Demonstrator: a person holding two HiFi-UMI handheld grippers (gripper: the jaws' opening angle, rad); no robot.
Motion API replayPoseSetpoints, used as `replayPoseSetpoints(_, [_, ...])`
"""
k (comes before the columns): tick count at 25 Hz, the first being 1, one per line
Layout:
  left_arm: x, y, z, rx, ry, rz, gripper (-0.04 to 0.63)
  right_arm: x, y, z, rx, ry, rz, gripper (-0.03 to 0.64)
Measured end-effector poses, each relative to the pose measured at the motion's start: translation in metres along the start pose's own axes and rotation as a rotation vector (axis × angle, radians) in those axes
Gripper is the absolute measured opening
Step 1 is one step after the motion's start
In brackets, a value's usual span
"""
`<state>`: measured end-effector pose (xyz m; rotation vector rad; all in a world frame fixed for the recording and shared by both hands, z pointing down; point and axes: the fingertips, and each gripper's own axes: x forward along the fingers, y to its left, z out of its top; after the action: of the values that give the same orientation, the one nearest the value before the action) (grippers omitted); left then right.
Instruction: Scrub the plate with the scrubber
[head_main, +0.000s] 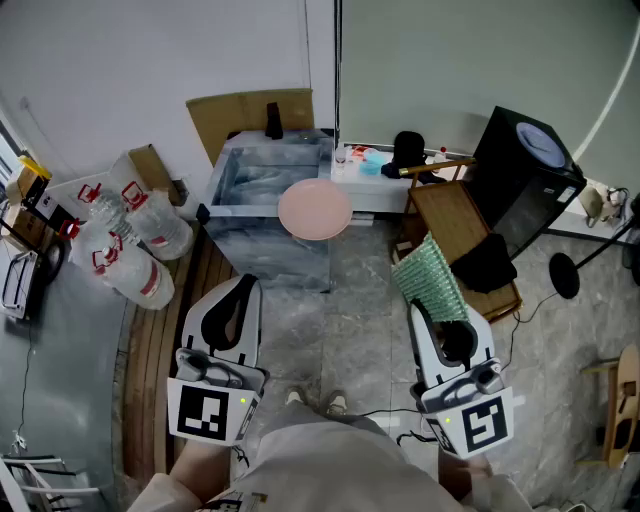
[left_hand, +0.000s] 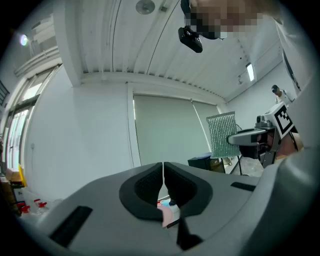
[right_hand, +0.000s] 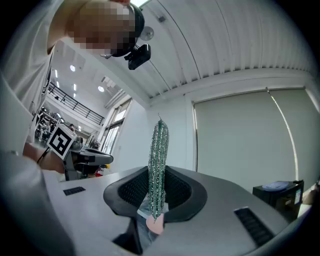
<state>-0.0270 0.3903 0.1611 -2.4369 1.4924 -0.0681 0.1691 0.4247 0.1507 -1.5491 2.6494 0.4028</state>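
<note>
The person stands with both tools held out in front at about waist height, each pointing forward and a touch above level. The left gripper (head_main: 240, 292) (left_hand: 163, 175) has its jaws pressed together with nothing between them. The right gripper (head_main: 428, 310) (right_hand: 157, 192) is clamped on a green mesh scrubber (head_main: 430, 277) (right_hand: 159, 165), which stands upright between the dark ribbed pads (right_hand: 131, 192) and sticks out past the jaw tips.

Ahead of both, well apart from either tool, a round pink plate (head_main: 315, 208) sits on top of a clear plastic tub (head_main: 250, 190), at its near right corner. A brown cardboard sheet (head_main: 245, 115) leans on the wall behind the tub. Clear water jugs with red caps (head_main: 135, 240) crowd the floor to the left. A wooden chair (head_main: 450, 215) and a tall black box (head_main: 525, 170) stand to the right. Grey stone floor (head_main: 340, 310) lies open between the grippers and the tub.

From above, the scrubber covers the right gripper's fingertips. From that gripper's own view it shows edge-on, as a thin strip. A pale pink patch under each pair of jaws is too small to make out.
</note>
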Motion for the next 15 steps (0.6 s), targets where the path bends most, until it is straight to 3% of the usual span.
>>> replayPoseSetpoints(15, [0.007,-0.015,-0.001,0.0,0.019,-0.024,0.026,0.002,-0.008,-0.014,0.052,0.013,0.041,0.104])
